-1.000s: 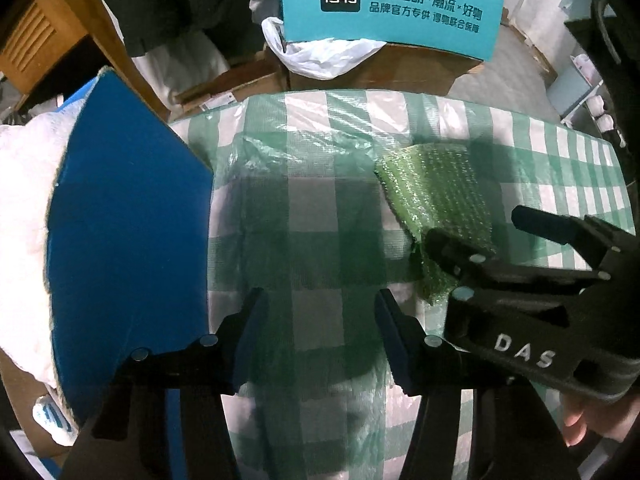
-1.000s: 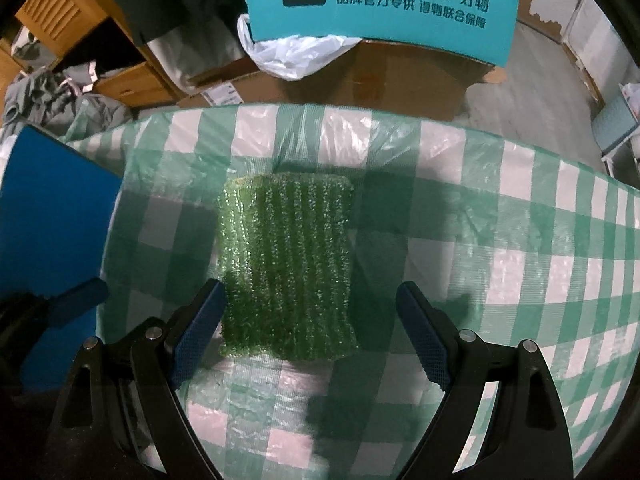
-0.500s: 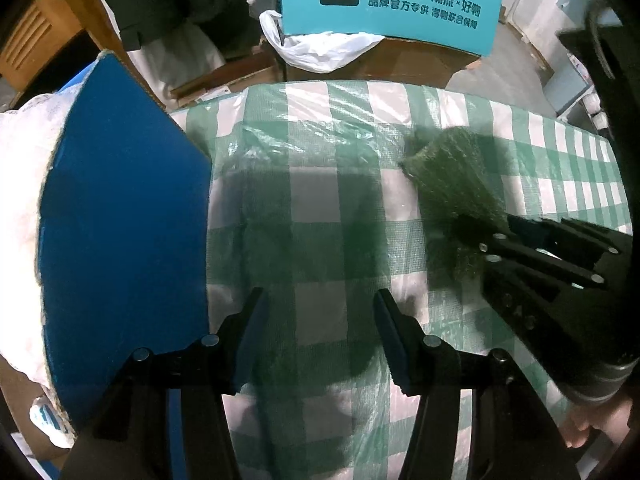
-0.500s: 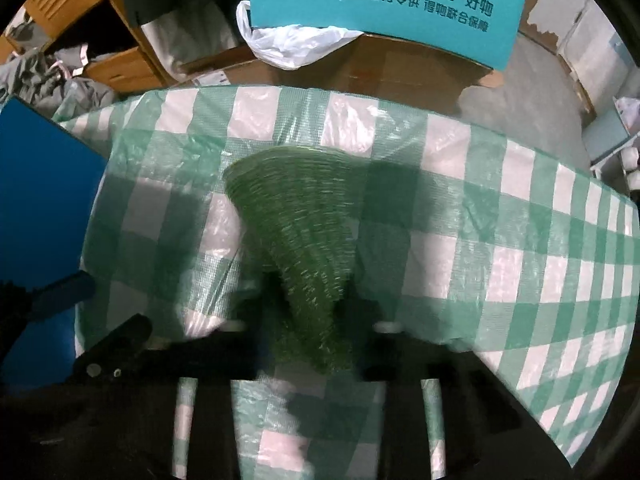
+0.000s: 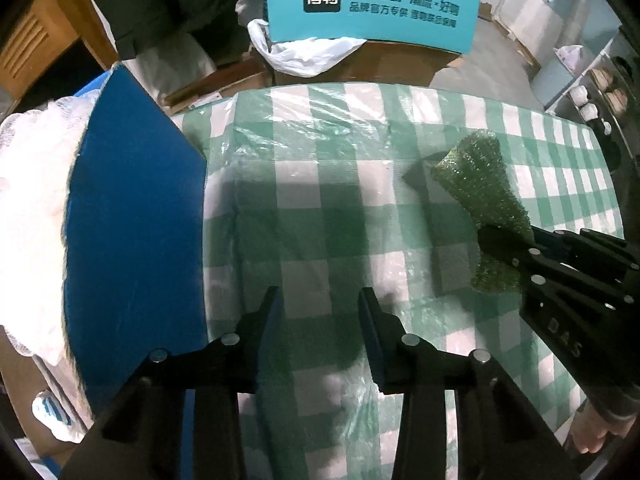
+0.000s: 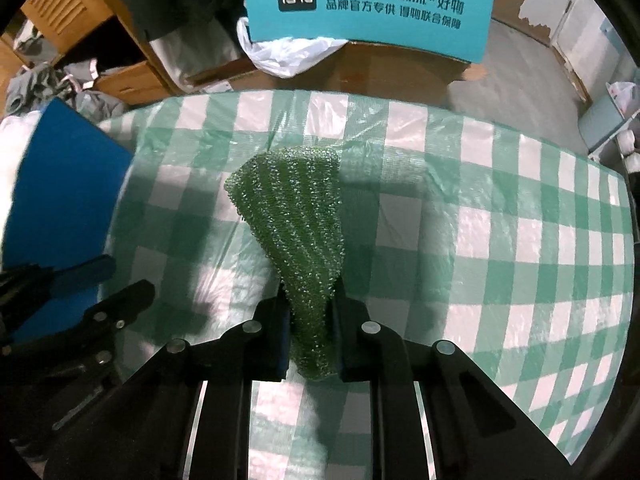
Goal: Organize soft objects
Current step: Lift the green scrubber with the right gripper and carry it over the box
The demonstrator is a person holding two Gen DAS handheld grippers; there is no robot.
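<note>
A green knobbly scouring cloth (image 6: 296, 216) is pinched at its near end by my right gripper (image 6: 310, 312), which is shut on it and holds it lifted off the green-and-white checked tablecloth (image 6: 500, 240). In the left wrist view the same cloth (image 5: 480, 188) hangs from the right gripper (image 5: 516, 252) at the right. My left gripper (image 5: 320, 312) is open and empty, low over the tablecloth (image 5: 312, 200), to the left of the cloth.
A blue board (image 5: 132, 216) over white padding (image 5: 28, 200) stands at the table's left edge. Behind the table are a teal printed box (image 5: 372, 8), a white plastic bag (image 5: 304, 52) and wooden furniture (image 6: 68, 8). Shelves stand at the far right (image 5: 592, 92).
My right gripper closed on the flat green cloth and raised it off the table, bunching its near end. My left gripper stayed open in about the same place.
</note>
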